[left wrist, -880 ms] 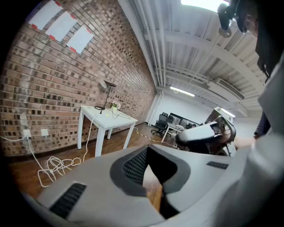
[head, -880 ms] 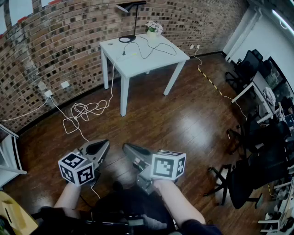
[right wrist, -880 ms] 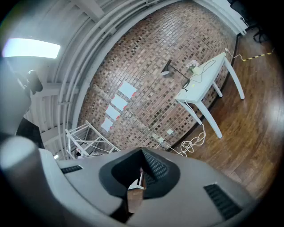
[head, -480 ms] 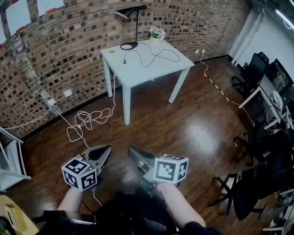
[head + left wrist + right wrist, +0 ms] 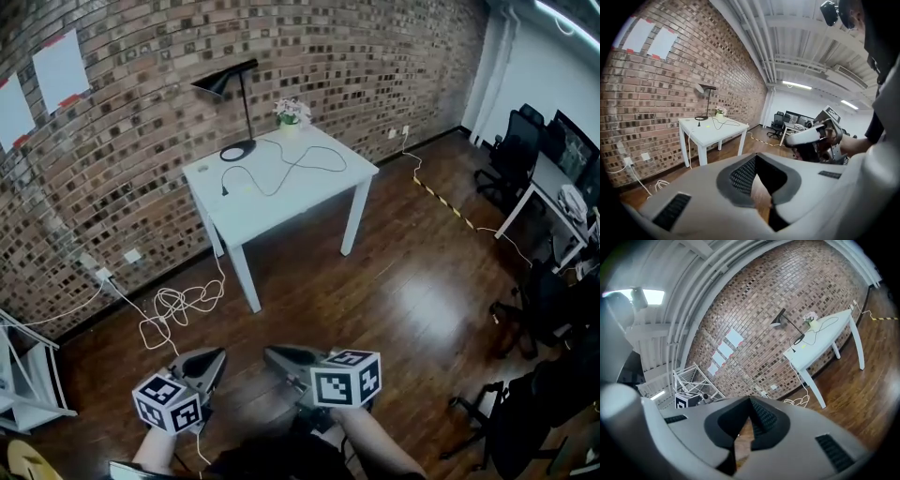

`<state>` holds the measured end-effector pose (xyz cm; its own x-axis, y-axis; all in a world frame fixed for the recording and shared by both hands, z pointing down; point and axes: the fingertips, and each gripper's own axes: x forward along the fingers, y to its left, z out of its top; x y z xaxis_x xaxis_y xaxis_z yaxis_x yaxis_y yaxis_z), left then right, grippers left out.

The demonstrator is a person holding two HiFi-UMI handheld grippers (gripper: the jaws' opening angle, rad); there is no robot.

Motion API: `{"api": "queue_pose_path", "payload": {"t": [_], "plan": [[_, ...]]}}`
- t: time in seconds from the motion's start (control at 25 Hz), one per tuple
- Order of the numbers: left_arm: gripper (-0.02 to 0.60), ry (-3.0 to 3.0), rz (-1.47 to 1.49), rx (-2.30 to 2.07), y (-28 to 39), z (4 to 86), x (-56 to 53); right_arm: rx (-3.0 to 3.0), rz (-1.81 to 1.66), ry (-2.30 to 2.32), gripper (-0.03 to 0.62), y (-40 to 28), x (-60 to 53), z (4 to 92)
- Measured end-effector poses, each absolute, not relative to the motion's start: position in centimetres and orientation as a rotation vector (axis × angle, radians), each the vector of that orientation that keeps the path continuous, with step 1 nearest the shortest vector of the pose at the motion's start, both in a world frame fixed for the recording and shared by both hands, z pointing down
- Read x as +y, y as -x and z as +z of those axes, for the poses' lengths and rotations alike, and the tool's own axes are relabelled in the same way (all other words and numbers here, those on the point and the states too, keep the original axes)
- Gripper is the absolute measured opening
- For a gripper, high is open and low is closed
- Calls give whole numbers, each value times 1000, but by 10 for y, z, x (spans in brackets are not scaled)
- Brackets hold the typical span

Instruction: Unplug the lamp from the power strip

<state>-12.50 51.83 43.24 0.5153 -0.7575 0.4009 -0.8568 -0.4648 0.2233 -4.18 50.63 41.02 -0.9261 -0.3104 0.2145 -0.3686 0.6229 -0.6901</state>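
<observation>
Approach step, likely. Holding left hand-held gripper (image 5: 214,358) and right hand-held gripper (image 5: 277,354) clenched, empty, well apart from lamp (image 5: 237,151) on white tabletop (image 5: 291,192). Next: closing in, opening one, gripping black plug (image 5: 223,191), pulling.

The left gripper (image 5: 216,356) and right gripper (image 5: 274,354) are held low in front of the body, side by side and just apart, tips angled slightly downward. Each has its jaws pressed together with nothing between them (both marker cubes sit nearest the person). The left forearm (image 5: 153,454) and right forearm (image 5: 377,448) reach in from below.
</observation>
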Motion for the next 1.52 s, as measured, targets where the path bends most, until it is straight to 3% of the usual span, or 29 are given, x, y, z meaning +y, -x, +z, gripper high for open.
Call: {"api": "queue_pose_path", "payload": {"t": [0.68, 0.92, 1.52], "plan": [[-9, -2402, 430, -1275, 45, 439, 452, -2755, 1191, -541, -12, -26, 468, 424], [-9, -2467, 400, -1180, 28, 440, 433, -2752, 1044, -615, -12, -33, 452, 421], [-9, -2481, 322, -1089, 87, 443, 348, -2745, 1032, -839, -11, 19, 359, 415]]}}
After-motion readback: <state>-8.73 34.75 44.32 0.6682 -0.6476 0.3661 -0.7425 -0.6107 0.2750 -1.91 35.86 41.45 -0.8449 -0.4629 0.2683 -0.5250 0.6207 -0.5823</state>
